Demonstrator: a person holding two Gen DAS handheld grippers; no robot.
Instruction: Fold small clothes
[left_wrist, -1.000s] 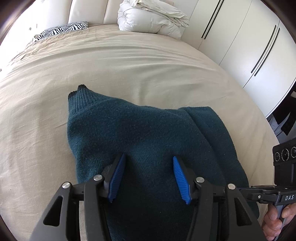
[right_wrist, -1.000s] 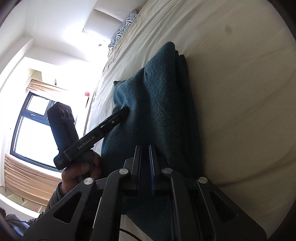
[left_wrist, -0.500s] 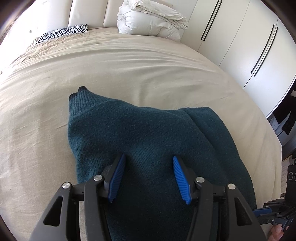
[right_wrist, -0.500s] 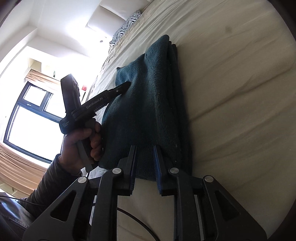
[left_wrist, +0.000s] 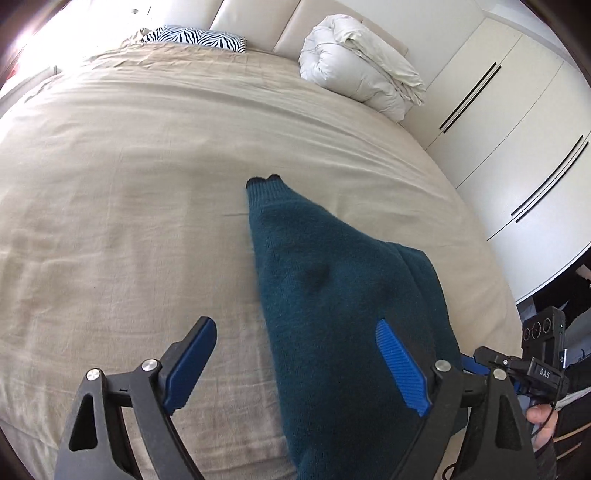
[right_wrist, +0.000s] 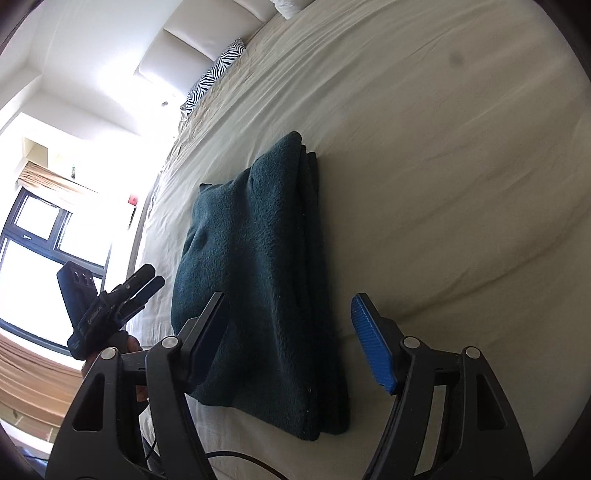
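Both grippers are standing open with nothing pinched. Left gripper (left_wrist: 295, 363) is hovering with its jaws spread wide, having just been opening; its right blue pad (left_wrist: 400, 369) is showing over the dark teal sweater (left_wrist: 332, 295) and its left pad over bare bedsheet (left_wrist: 129, 221), neither pressing on the knit. Right gripper (right_wrist: 291, 339) is also gaping, its jaws having just been opening, with the near end of the sweater (right_wrist: 258, 280) lying between them, untouched by the pads. The sweater is lying folded into a narrow stack on the beige bed, one ribbed cuff (left_wrist: 264, 188) pointing toward the headboard. Farther back, a zebra-print pillow (left_wrist: 192, 37) and a bundled white duvet (left_wrist: 358, 74) are sitting at the head of the bed, beside white wardrobe doors (left_wrist: 517, 147).
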